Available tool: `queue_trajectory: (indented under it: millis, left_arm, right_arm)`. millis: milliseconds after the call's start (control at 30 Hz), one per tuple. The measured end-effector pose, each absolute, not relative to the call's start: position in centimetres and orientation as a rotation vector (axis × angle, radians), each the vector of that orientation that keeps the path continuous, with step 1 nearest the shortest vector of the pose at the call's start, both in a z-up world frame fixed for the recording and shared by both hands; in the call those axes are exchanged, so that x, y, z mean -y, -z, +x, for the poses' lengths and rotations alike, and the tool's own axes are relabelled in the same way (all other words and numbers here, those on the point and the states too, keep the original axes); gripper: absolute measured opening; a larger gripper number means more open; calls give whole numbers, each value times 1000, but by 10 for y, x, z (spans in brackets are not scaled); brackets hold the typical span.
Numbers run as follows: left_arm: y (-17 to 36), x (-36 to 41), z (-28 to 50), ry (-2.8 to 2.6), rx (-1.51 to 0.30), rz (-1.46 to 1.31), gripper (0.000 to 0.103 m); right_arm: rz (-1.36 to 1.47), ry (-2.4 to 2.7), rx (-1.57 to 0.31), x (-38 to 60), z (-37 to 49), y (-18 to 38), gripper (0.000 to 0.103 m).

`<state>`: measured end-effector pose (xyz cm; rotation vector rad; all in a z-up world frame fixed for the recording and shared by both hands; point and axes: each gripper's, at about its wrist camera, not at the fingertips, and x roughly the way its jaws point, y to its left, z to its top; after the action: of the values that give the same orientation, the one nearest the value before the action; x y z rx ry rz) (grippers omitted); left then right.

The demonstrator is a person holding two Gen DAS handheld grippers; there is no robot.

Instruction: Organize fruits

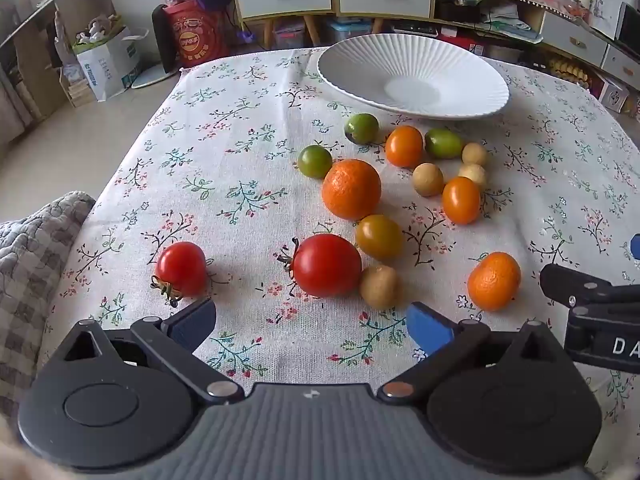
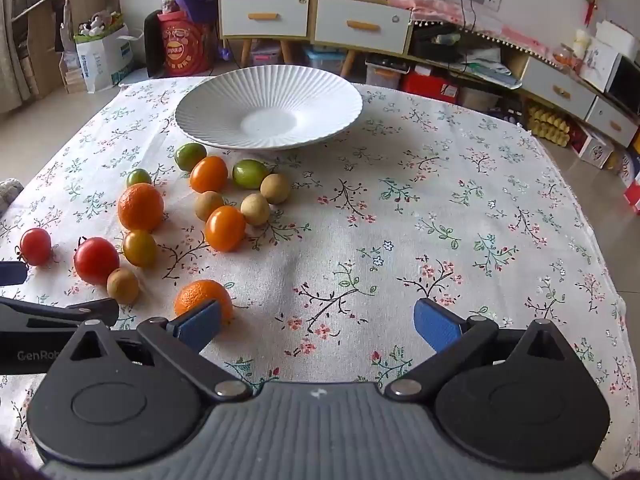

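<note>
Several small fruits lie loose on the floral tablecloth in front of an empty white ribbed plate point(image 1: 412, 76) point(image 2: 268, 108). They include a big red tomato point(image 1: 326, 266) point(image 2: 96, 261), a small red tomato point(image 1: 181, 268) point(image 2: 35, 246), a large orange point(image 1: 351, 189) point(image 2: 141, 206), a small orange point(image 1: 494, 280) point(image 2: 202, 300), green limes and tan longans. My left gripper point(image 1: 312, 326) is open and empty, just short of the big tomato. My right gripper point(image 2: 318, 326) is open and empty, with its left pad point(image 2: 198, 324) next to the small orange.
The table's left edge borders a quilted checked cushion point(image 1: 28, 264). Beyond the far edge stand drawer cabinets point(image 2: 316, 20), boxes and bags on the floor. The right gripper's body point(image 1: 592, 312) shows at the right of the left wrist view.
</note>
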<state>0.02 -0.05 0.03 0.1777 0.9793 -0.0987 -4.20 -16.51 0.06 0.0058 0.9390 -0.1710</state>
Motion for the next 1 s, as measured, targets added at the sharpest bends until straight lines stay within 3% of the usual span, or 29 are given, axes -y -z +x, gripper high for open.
queue_trajectory:
  millis: [1000]
  left_arm:
    - [-3,-3,1,104,-959,150,99]
  right_arm:
    - [15,156,-922,157,-40,-3,102]
